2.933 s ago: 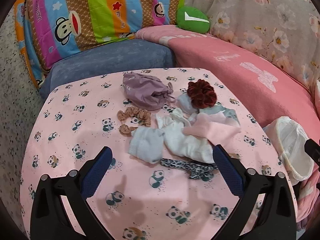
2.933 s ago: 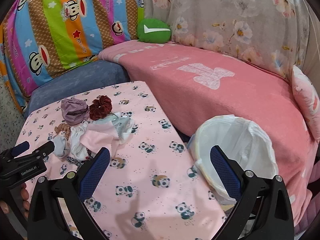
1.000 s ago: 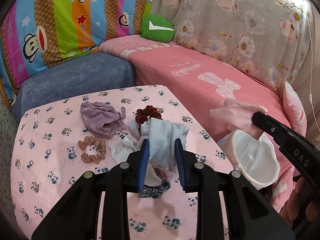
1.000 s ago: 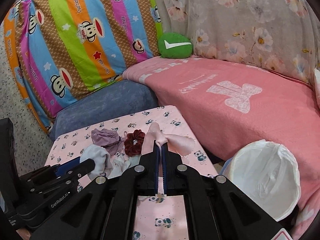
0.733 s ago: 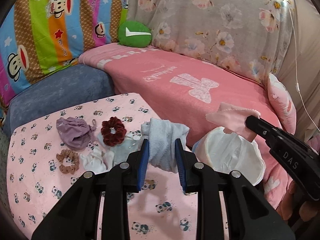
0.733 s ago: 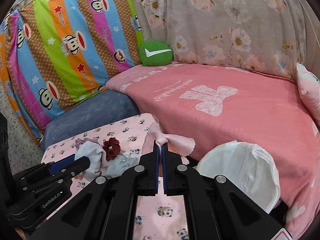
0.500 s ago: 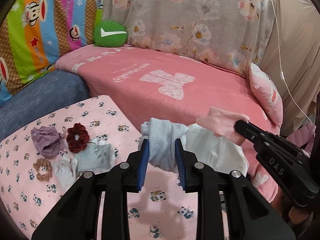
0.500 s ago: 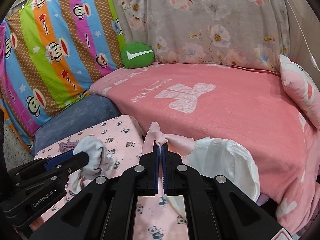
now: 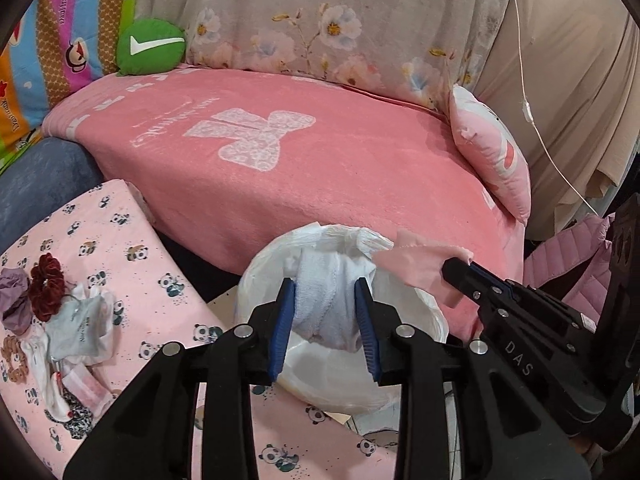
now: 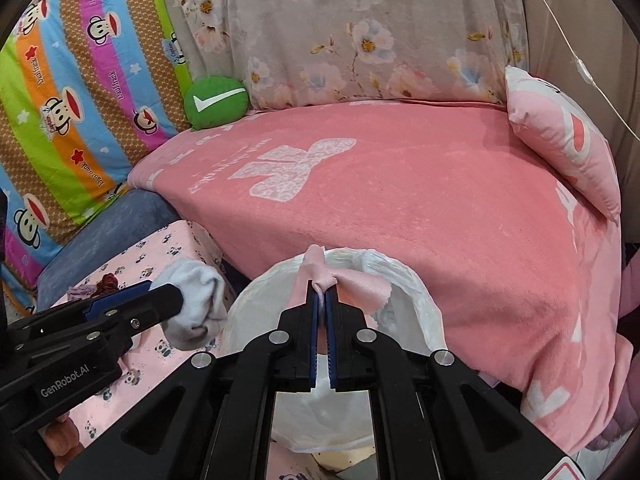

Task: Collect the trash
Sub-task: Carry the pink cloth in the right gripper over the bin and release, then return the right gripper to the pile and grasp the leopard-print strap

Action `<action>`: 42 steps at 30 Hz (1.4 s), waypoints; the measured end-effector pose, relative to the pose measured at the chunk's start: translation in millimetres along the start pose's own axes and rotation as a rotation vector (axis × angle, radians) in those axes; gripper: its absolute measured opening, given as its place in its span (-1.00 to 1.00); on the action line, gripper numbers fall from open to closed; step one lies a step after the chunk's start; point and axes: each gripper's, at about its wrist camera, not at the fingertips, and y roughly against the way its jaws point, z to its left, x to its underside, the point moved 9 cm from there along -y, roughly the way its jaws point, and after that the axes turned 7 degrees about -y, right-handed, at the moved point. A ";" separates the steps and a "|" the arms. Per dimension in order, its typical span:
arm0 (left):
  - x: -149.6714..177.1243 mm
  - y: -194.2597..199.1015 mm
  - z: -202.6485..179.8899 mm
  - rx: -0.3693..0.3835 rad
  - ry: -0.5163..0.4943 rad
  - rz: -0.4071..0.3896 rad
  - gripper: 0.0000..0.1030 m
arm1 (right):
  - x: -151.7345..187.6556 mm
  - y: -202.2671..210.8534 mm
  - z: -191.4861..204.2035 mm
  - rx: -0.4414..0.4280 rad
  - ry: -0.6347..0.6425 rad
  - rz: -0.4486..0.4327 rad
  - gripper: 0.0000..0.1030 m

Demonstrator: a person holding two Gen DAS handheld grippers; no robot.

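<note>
My left gripper [image 9: 325,292] is shut on a white sock [image 9: 324,300] and holds it over the mouth of the white-lined trash bin [image 9: 424,312]. My right gripper [image 10: 321,300] is shut on a pink cloth [image 10: 352,282] above the same bin [image 10: 416,300]. The right gripper also shows in the left wrist view [image 9: 458,270] with the pink cloth [image 9: 420,266] over the bin's right rim. The left gripper shows in the right wrist view [image 10: 168,300], its sock [image 10: 196,300] just left of the bin's rim.
The panda-print table [image 9: 120,240] at the left still carries a red scrunchie [image 9: 46,280], a purple pouch [image 9: 16,300], grey and white socks [image 9: 80,328] and a leopard band [image 9: 78,424]. A pink-covered sofa [image 9: 320,160] lies behind the bin, with a pink pillow [image 9: 492,152].
Both grippers closed on cloth items from the table pile, lifted them and swung right. They now hang over the trash bin.
</note>
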 end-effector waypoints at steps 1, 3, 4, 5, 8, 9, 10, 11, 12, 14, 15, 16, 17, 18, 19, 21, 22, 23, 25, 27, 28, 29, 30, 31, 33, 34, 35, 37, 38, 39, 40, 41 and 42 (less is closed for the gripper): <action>0.1 -3.8 -2.6 0.000 -0.002 0.005 -0.36 | 0.5 -1.7 -3.9 0.005 -0.006 0.000 -0.88; 0.2 -8.2 -4.8 -0.010 -0.007 0.005 -0.11 | 1.4 -4.7 -8.7 0.012 -0.009 0.003 -0.82; -0.3 -8.7 -4.4 -0.022 -0.006 0.001 0.15 | 2.0 -5.5 -11.3 0.017 -0.008 0.003 -0.78; -1.0 -7.9 -3.7 -0.036 -0.004 -0.008 0.25 | 2.4 -6.6 -13.3 0.022 -0.008 0.005 -0.67; -3.4 -3.4 -0.2 -0.068 -0.009 -0.035 0.46 | 0.3 -7.4 -15.0 0.022 -0.015 0.000 -0.23; -4.5 -2.5 1.2 -0.080 -0.011 -0.036 0.47 | -0.5 -7.2 -14.8 0.022 -0.014 -0.004 -0.21; -4.7 -1.8 3.1 -0.088 -0.011 -0.037 0.47 | -1.3 -7.2 -14.0 0.023 -0.013 -0.006 -0.21; -4.8 -0.8 6.3 -0.097 -0.006 -0.038 0.47 | -1.7 -6.9 -12.1 0.019 -0.012 -0.007 -0.21; -4.6 1.2 10.0 -0.108 0.001 -0.039 0.47 | -2.3 -6.6 -11.6 0.015 -0.012 -0.008 -0.20; -3.8 6.1 16.7 -0.124 0.013 -0.044 0.47 | -3.2 -4.7 -7.7 0.007 -0.014 -0.010 -0.19; -3.2 9.0 20.9 -0.135 0.021 -0.048 0.47 | -3.3 -3.0 -4.7 0.000 -0.015 -0.012 -0.19; -2.2 12.1 24.9 -0.146 0.028 -0.050 0.47 | -3.5 -1.9 -2.3 -0.005 -0.013 -0.013 -0.18; -0.7 15.9 30.2 -0.157 0.037 -0.055 0.47 | -2.9 0.5 2.4 -0.011 -0.010 -0.015 -0.16; 0.7 19.5 34.9 -0.169 0.045 -0.057 0.47 | -1.7 2.4 6.8 -0.017 -0.006 -0.016 -0.15; 1.8 22.1 38.6 -0.180 0.052 -0.057 0.47 | -1.8 3.5 9.7 -0.022 -0.003 -0.016 -0.11; 5.3 29.9 49.3 -0.207 0.067 -0.063 0.47 | 1.2 7.0 21.7 -0.035 0.012 -0.016 -0.10; 6.7 33.0 53.7 -0.219 0.071 -0.064 0.47 | 2.1 8.0 25.3 -0.039 0.017 -0.016 -0.09; 8.7 36.5 58.4 -0.233 0.075 -0.064 0.47 | 3.9 9.9 32.6 -0.047 0.024 -0.015 -0.09; 13.0 43.8 68.3 -0.258 0.087 -0.066 0.47 | 6.4 11.9 40.8 -0.059 0.029 -0.013 -0.09; 20.0 51.4 80.4 -0.282 0.105 -0.063 0.51 | 10.1 14.0 52.4 -0.074 0.035 -0.010 -0.08; 23.3 54.9 86.4 -0.293 0.114 -0.062 0.53 | 11.7 14.9 56.6 -0.079 0.038 -0.008 -0.08; 26.4 58.2 91.3 -0.303 0.121 -0.063 0.54 | 14.4 15.8 63.5 -0.087 0.044 -0.004 -0.08; 30.4 62.4 98.5 -0.318 0.129 -0.063 0.55 | 17.2 16.7 69.8 -0.093 0.052 -0.001 -0.08; 34.1 65.5 104.6 -0.331 0.135 -0.061 0.55 | 20.4 17.7 76.7 -0.100 0.061 0.002 -0.08; 41.7 71.9 117.3 -0.351 0.153 -0.057 0.55 | 25.3 18.4 87.5 -0.110 0.075 0.008 -0.08; 45.9 75.0 124.1 -0.357 0.165 -0.055 0.55 | 27.5 18.5 92.8 -0.116 0.080 0.012 -0.08; 49.6 77.4 129.2 -0.362 0.176 -0.053 0.55 | 30.8 18.5 99.9 -0.124 0.086 0.017 -0.08; 58.6 83.1 142.2 -0.382 0.196 -0.047 0.55 | 37.5 18.0 113.7 -0.137 0.100 0.028 -0.08; 62.3 84.9 147.1 -0.390 0.201 -0.044 0.55 | 40.0 17.7 118.6 -0.141 0.105 0.032 -0.07; 67.6 87.4 153.5 -0.400 0.209 -0.040 0.55 | 43.8 17.4 125.7 -0.148 0.112 0.038 -0.07; 72.3 89.1 159.0 -0.407 0.216 -0.036 0.55 | 46.7 17.0 130.8 -0.153 0.117 0.042 -0.06; 77.4 90.3 164.7 -0.413 0.226 -0.030 0.55 | 51.0 16.7 137.2 -0.159 0.123 0.047 -0.05; 83.5 90.6 171.4 -0.417 0.237 -0.022 0.55 | 55.2 16.1 143.1 -0.164 0.128 0.052 -0.04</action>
